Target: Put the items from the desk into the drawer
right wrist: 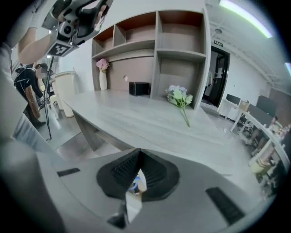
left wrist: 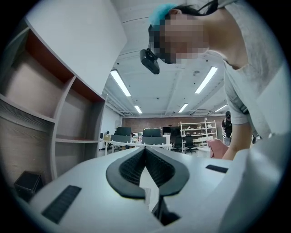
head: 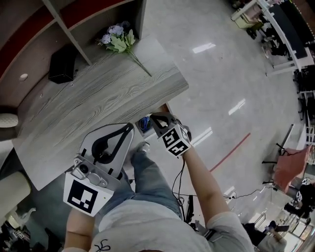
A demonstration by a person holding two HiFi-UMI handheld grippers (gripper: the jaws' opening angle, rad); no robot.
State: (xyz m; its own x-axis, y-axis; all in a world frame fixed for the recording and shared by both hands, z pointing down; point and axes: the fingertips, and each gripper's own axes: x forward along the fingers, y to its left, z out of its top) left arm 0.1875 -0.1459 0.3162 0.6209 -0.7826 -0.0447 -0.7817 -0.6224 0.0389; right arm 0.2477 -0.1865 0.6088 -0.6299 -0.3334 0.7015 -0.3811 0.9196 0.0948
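The left gripper (head: 129, 128) hangs over the near edge of the desk (head: 98, 93), raised above the person's lap. In its own view the jaws of the left gripper (left wrist: 145, 148) are pressed together at the tips with nothing between them, so it carries nothing.

The right gripper (head: 153, 118) sits lower, tucked against the near corner of the desk and just below the top. Its jaws also meet at the tips (right wrist: 138, 152). Through the slot behind them a small blue thing (right wrist: 135, 184) shows. Whether it is pinched or merely lies beyond the jaws cannot be told. From above, the same blue thing (head: 144, 123) lies just under the desk's near edge, touching or just beside the right gripper, in what looks like the open drawer (head: 138, 129). Most of the drawer is hidden by the desk top and the gripper.

Further across the desk, the middle of the top is bare. A bunch of flowers (head: 118, 39) lies flat at the far end of the desk (right wrist: 136, 118), stem pointing back toward the person. A black box (head: 62, 64) stands well apart from the bunch, at the back of the desk against the shelves (head: 64, 15). The right gripper view shows both flowers (right wrist: 179, 96) and box (right wrist: 139, 88), as well as a vase (right wrist: 103, 79) with a pink bloom further along the desk's back.

My judgement is that the task is only partly done. One small item seems to be at the drawer, while the flowers, the box and perhaps the vase remain on the desk, all beyond the grippers.
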